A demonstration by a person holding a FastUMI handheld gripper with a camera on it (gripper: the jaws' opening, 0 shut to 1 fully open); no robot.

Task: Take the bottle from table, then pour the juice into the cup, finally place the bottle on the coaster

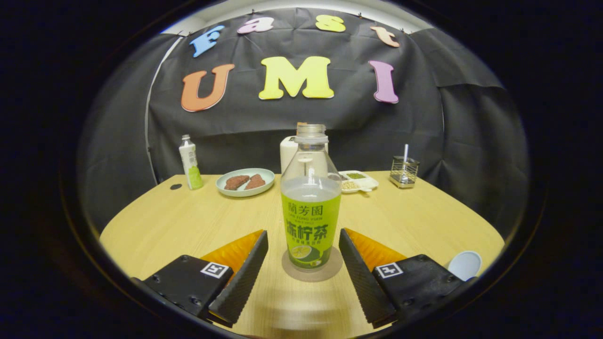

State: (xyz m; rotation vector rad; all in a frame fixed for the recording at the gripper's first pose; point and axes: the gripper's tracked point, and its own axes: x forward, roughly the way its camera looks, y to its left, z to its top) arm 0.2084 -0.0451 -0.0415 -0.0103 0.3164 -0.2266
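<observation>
A clear, uncapped bottle (311,207) with a green label and pale juice up to its shoulder stands upright on a round brown coaster (312,271) on the wooden table. My gripper (303,238) is open, and the bottle stands between the two fingertips with a gap on each side, neither finger touching it. A white cup (465,264) sits to the right, just beyond the right finger, partly hidden by it.
At the back of the table (188,221) are a small white-and-green bottle (190,163), a plate (245,182) with two brown pieces, a white container behind the bottle, a divided snack tray (359,181) and a wire holder (404,171).
</observation>
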